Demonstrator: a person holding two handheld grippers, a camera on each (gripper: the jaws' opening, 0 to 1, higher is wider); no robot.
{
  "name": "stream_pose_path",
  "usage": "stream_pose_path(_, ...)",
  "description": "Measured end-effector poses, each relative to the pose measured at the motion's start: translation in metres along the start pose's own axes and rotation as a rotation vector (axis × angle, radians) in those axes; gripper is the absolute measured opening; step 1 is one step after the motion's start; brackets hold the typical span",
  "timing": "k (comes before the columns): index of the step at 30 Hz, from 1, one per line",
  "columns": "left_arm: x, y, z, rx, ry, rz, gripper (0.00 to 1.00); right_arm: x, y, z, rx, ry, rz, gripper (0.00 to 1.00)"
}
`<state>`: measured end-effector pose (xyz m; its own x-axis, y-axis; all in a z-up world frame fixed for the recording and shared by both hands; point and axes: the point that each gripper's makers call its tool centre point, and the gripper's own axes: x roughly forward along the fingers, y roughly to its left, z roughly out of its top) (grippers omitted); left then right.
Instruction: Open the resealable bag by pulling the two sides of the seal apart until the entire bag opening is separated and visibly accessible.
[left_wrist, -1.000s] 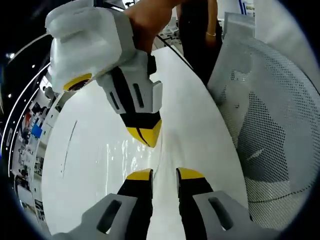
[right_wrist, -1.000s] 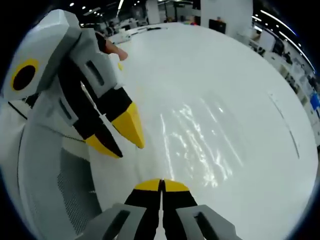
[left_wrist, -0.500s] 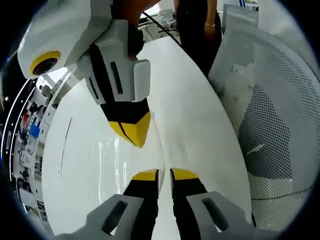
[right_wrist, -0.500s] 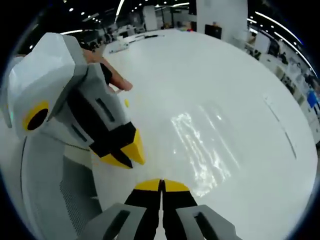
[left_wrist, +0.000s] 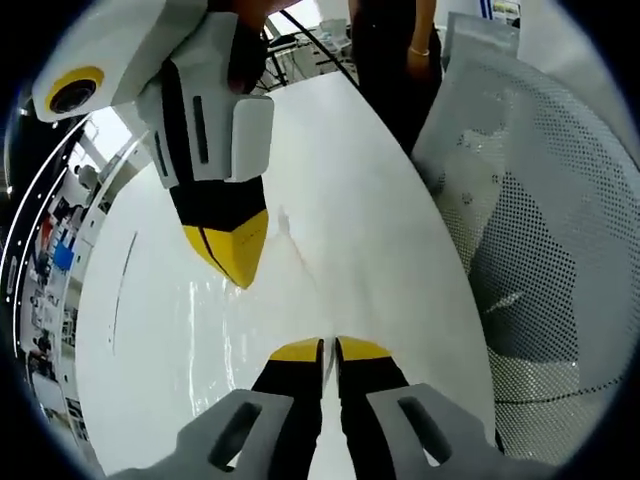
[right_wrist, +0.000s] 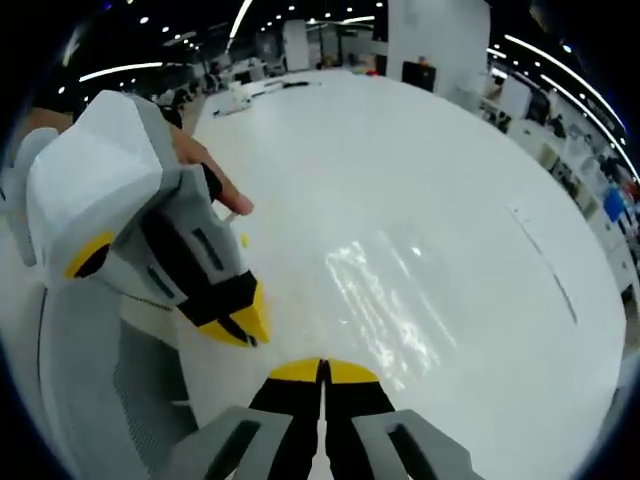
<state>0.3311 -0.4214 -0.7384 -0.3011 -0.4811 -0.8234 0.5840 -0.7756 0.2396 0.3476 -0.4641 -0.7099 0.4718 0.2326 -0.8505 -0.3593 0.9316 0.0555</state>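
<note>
In the left gripper view the left gripper (left_wrist: 329, 349) rose from the bottom with its 2 yellow tips pressed nearly together, seemingly clenched on the edge of the clear resealable bag (left_wrist: 235, 315), which lay flat and glossy on the white desk (left_wrist: 370, 230); just beyond, the right gripper (left_wrist: 228, 252) pointed down at the bag with its tips closed. In the right gripper view the right gripper (right_wrist: 322, 371) was clenched, the bag (right_wrist: 385, 310) glinted ahead on the desk (right_wrist: 450, 180), and the left gripper (right_wrist: 237, 318) stood beside a perforated white mesh panel (right_wrist: 130, 400); farther off, a hand (right_wrist: 205, 175) gripped it.
</note>
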Motion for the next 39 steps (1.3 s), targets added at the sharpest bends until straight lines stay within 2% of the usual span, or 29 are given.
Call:
stream_pose_path(10, -0.002, 0.001, 0.001, 0.028, 0.000, -0.004, 0.00, -0.013, -0.016, 0.014, -0.020, -0.067, -0.102, 0.00)
stream_pose_path(15, -0.004, 0.009, 0.002, 0.020, 0.001, 0.019, 0.00, -0.027, -0.022, 0.028, -0.040, -0.135, -0.174, 0.00)
stream_pose_path(23, -0.010, 0.021, 0.009, 0.024, -0.014, 0.061, 0.00, -0.046, -0.031, 0.038, -0.018, -0.202, -0.269, 0.00)
stream_pose_path(30, -0.010, 0.025, 0.010, 0.029, -0.010, 0.070, 0.00, -0.053, -0.034, 0.036, 0.008, -0.222, -0.314, 0.00)
stream_pose_path(39, -0.009, 0.027, 0.009, 0.010, -0.005, 0.077, 0.00, -0.055, -0.033, 0.035, 0.026, -0.234, -0.326, 0.00)
